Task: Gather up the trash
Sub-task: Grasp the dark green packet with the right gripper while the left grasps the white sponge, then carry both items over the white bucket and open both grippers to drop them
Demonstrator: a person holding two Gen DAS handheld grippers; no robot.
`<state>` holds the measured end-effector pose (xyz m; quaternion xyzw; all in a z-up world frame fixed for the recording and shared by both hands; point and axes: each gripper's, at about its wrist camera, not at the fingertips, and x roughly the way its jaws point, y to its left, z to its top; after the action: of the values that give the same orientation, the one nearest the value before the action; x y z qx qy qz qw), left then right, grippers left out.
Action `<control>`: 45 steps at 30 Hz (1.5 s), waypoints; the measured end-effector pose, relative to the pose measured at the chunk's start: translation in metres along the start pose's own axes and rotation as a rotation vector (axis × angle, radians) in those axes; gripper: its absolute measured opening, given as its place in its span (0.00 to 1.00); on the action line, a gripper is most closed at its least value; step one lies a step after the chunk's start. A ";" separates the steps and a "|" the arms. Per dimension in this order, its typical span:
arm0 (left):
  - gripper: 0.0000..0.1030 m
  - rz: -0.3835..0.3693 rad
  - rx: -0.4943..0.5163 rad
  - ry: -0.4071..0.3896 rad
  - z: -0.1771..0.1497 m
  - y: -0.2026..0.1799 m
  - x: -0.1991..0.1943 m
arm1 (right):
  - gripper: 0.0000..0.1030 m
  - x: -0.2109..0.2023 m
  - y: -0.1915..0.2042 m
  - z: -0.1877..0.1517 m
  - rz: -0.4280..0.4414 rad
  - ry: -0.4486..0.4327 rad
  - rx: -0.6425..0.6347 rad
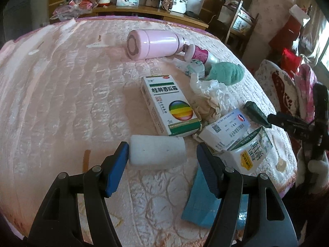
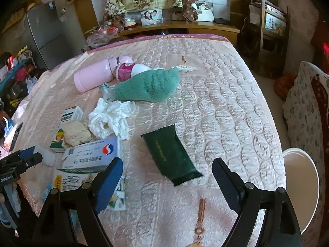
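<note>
The pink quilted bedcover (image 1: 61, 86) carries all the litter. A pink flask (image 1: 153, 44) lies on its side at the far end, just beside a green cloth (image 2: 148, 86). Nearer lie a green-and-white medicine box (image 1: 168, 105), crumpled white tissue (image 2: 111, 119), a dark green packet (image 2: 170, 154) and a white foam block (image 1: 157, 151). The left gripper (image 1: 162, 154) stands spread around the foam block, pads apart from it. The right gripper (image 2: 167, 173) stands spread, empty, just before the packet.

Home bedroom, quilted bed (image 2: 216, 94), framed photo (image 2: 151, 16)
</note>
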<state>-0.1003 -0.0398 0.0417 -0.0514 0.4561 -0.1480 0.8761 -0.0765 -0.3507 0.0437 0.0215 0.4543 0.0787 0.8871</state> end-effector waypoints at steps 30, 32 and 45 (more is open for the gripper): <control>0.50 -0.081 0.005 -0.058 0.014 -0.018 -0.030 | 0.32 -0.025 -0.011 -0.012 0.010 -0.037 0.013; 0.50 -0.100 0.033 -0.069 0.018 -0.033 -0.036 | 0.32 -0.036 -0.014 -0.016 0.010 -0.046 0.023; 0.50 -0.258 0.219 -0.043 0.043 -0.153 -0.038 | 0.32 -0.090 -0.056 -0.041 -0.043 -0.092 0.102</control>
<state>-0.1186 -0.1756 0.1307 -0.0170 0.4080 -0.3066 0.8598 -0.1549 -0.4215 0.0858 0.0604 0.4166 0.0355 0.9064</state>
